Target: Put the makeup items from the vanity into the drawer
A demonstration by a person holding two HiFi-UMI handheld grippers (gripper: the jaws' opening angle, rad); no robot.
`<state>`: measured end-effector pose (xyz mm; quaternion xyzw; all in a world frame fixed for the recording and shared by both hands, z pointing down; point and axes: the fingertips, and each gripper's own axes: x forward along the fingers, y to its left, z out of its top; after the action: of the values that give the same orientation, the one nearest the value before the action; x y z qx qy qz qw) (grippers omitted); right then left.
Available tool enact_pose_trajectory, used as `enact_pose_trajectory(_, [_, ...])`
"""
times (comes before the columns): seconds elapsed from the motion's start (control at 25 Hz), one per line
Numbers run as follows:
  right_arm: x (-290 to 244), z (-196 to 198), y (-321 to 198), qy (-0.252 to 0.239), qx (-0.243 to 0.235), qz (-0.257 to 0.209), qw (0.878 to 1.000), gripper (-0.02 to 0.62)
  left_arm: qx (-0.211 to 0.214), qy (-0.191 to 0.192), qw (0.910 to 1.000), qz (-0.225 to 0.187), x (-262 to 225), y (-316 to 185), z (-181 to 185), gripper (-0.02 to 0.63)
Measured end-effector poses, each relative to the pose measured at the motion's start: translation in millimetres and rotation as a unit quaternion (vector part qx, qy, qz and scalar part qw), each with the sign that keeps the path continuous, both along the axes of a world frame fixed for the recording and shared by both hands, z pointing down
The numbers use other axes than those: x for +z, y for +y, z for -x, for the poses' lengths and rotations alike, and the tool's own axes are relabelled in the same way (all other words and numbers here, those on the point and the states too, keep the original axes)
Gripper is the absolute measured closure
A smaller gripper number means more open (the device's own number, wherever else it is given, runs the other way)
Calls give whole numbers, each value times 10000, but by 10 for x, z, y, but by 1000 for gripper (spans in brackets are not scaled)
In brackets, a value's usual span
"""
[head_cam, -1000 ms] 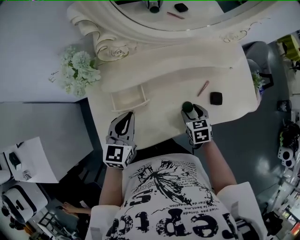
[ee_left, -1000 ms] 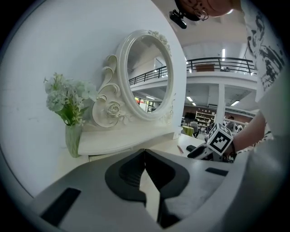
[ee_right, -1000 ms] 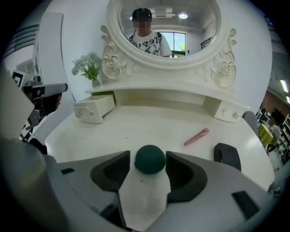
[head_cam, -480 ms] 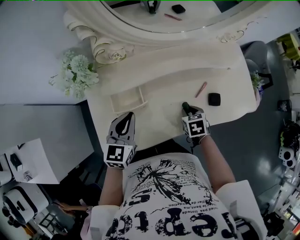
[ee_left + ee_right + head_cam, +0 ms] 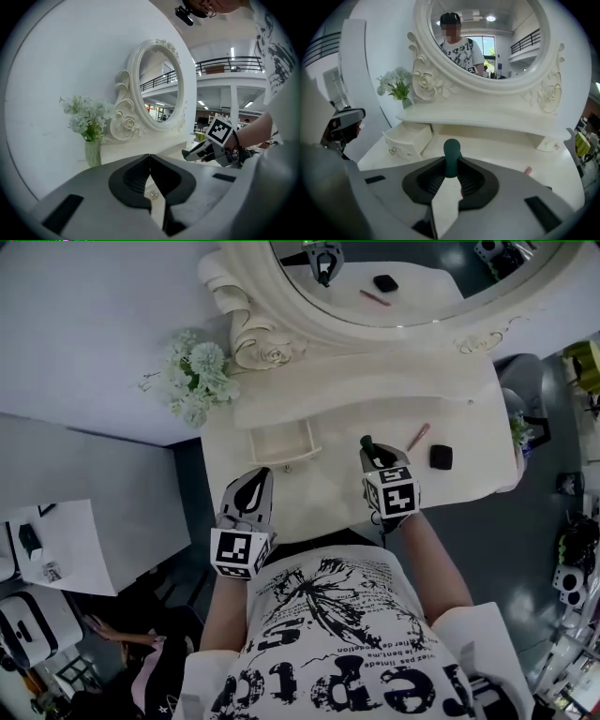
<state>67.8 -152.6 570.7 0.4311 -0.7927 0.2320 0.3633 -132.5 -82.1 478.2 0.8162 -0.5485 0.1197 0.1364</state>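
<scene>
On the head view, white flowers (image 5: 194,381) are standing at the far left, at ten o'clock of the vanity top (image 5: 328,486), and are not being touched. The left gripper (image 5: 259,472) is being held at the near edge, at six o'clock of the open drawer (image 5: 279,444), with its jaws clenched together on nothing. Further right, the right gripper (image 5: 371,452) is being closed on a dark green tube (image 5: 367,441). The tube is being pinched between the pads and is sticking up beyond them, just above the tabletop. A pink pencil (image 5: 418,436) is lying at two o'clock of that gripper and a black compact (image 5: 441,457) at three o'clock, both on the vanity and neither yet being handled.

The step in hand is judged to be the pickup of the first item. Next, the tube needs to be carried toward nine o'clock, held over the drawer's open cavity, and released once it is clear of the front wall.
</scene>
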Motion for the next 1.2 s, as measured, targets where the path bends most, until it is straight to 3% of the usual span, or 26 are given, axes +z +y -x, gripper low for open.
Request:
enact_pose_trajectory(0.24, [-278,885,-65,-314,-931,-219,9949,511,-445,72,9987,-246,-168,118,345,586])
enact_pose_trajectory(0.52, [-158,1589,49,-169,-1833,-13,9829,495,-931,153,9950,-337,-232,327,677,586])
enact_pose_trajectory(0.8, [-114,1773,58,-126,-1896,-34,9818,354,-1193,196,9919,-391,-257,434,885,586])
enact_pose_trajectory(1.2, [-271,1552,44,-222,-1433,-353,9888,350,-861,207,9947,-531,-327,388,858,586])
